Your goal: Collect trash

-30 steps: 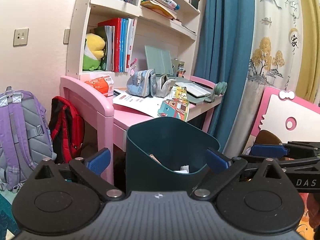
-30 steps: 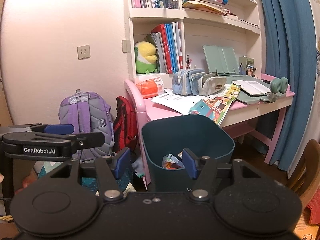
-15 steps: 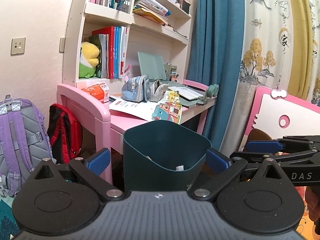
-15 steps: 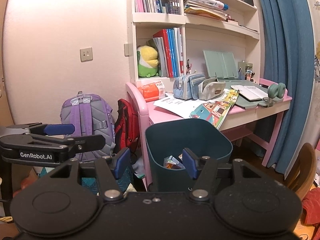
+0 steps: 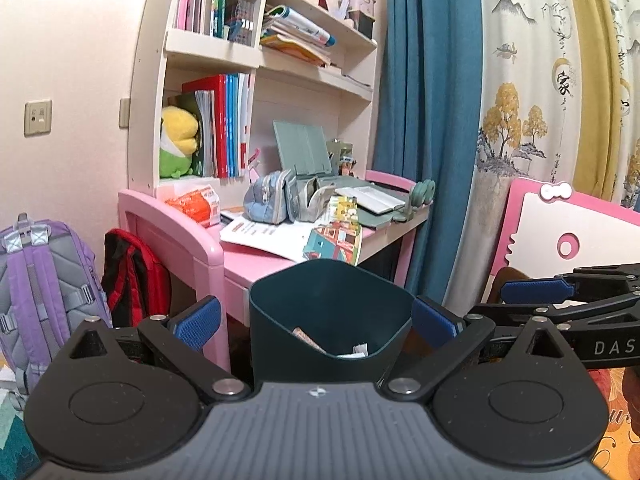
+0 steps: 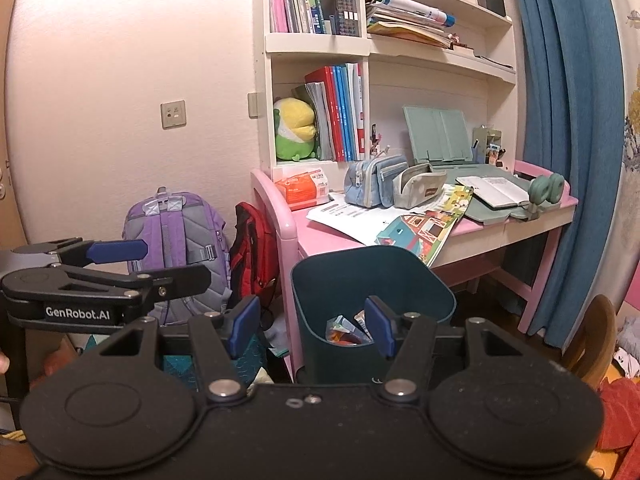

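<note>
A dark teal bin stands on the floor against the front of the pink desk, and wrappers and paper scraps lie in its bottom. My left gripper is open wide, well back from the bin, which shows between its blue pads without touching them. My right gripper is open too, with nothing between its pads; the bin lies beyond its right finger. Each gripper shows side-on in the other's view, the right gripper at the right edge, the left gripper at the left.
The pink desk carries papers, pencil cases and an open book under a bookshelf. A purple backpack and a red bag lean left of it. A blue curtain, a wooden chair and a pink board stand on the right.
Both grippers have risen and drawn back a little. The bin now looks smaller and lower in both views, and more of the upper shelf shows. The jaws have stayed as they were.
</note>
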Demonstrator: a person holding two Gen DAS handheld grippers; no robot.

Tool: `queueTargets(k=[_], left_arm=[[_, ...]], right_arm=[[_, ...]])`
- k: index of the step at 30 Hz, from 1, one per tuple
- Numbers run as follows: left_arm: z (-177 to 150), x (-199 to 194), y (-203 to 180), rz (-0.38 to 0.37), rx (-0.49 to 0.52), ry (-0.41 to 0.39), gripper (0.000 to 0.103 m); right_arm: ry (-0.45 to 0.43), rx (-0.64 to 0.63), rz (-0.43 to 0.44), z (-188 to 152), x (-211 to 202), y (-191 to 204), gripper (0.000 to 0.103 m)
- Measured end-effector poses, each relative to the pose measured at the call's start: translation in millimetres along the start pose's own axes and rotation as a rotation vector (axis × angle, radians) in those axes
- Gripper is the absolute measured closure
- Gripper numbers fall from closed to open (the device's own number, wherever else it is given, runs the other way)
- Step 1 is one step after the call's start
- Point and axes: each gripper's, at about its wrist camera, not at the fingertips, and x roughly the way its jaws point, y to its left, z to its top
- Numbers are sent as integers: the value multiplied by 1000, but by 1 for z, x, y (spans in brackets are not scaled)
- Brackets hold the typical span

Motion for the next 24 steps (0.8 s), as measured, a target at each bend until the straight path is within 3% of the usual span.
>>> queueTargets(k=[13,24], left_arm=[[15,-15,-10,-10,2,16,1],[30,-35,-20,-21,5,-15,1]], right_arm=[[-14,1,-17,11,-21,3,46],[-32,-2,-16,14,-34,4,46]])
